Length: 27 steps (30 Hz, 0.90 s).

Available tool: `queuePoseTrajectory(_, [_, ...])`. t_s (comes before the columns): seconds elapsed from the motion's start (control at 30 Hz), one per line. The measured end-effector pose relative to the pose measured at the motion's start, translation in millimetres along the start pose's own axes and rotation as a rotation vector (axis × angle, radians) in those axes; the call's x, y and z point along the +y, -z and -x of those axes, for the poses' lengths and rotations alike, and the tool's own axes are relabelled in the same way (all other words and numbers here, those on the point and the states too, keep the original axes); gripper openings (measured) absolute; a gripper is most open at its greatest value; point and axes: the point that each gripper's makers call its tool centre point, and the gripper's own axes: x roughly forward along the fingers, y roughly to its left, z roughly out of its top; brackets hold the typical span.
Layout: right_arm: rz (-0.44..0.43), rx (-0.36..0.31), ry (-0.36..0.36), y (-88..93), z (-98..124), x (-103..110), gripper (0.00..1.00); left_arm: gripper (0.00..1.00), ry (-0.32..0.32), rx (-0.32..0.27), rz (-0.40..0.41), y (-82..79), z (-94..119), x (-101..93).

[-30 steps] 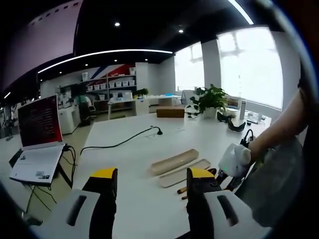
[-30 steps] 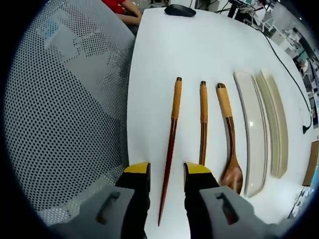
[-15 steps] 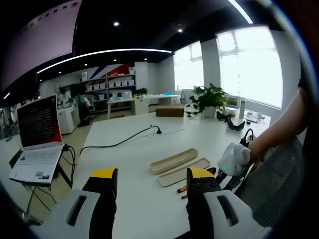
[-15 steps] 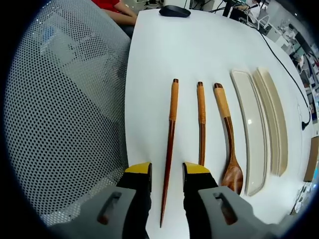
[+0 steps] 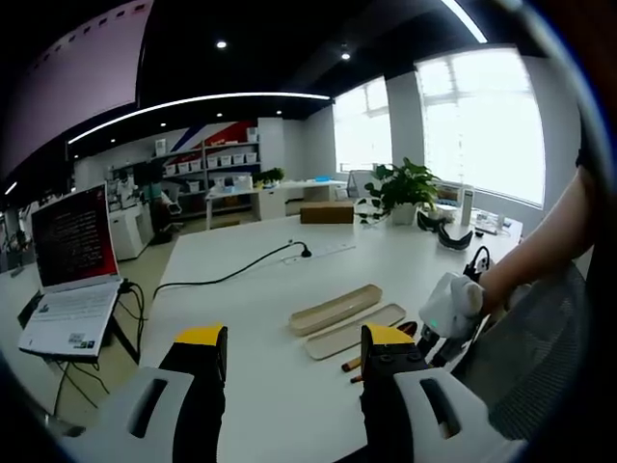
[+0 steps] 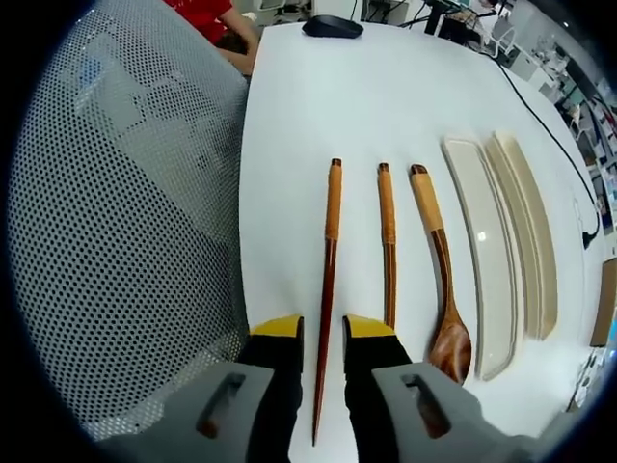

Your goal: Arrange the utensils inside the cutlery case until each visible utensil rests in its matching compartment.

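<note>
R gripper (image 6: 323,333) jaws narrowed vs 1s ago, closing round chopstick (image 6: 328,289), not clamped yet imo. L gripper (image 5: 294,347) idle, jaws apart. Case (image 6: 482,251) empty, first pick starting.

- Two wooden chopsticks, one (image 6: 328,280) and the other (image 6: 388,246), lie flat and parallel on the white table, apart, lighter wrapped ends far
- Wooden spoon (image 6: 441,280) just beside them, bowl near, dark and glossy
- Cream case tray (image 6: 482,260) beside the spoon, empty
- Its lid (image 6: 532,246) alongside, touching the tray
</note>
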Motion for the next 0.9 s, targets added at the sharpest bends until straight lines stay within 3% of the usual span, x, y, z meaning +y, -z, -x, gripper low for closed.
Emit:
queuePoseTrajectory(0.3, [0.005,-0.004,0.003,-3.4,-1.1,-1.6,0.03,0.57,-0.006,0.003,0.001,0.6,0.0,0.8])
queuePoseTrajectory(0.9, [0.023,0.007,0.01,-3.8,-1.1,-1.2,0.03,0.57,-0.008,0.005,-0.002,0.2,0.2,0.4])
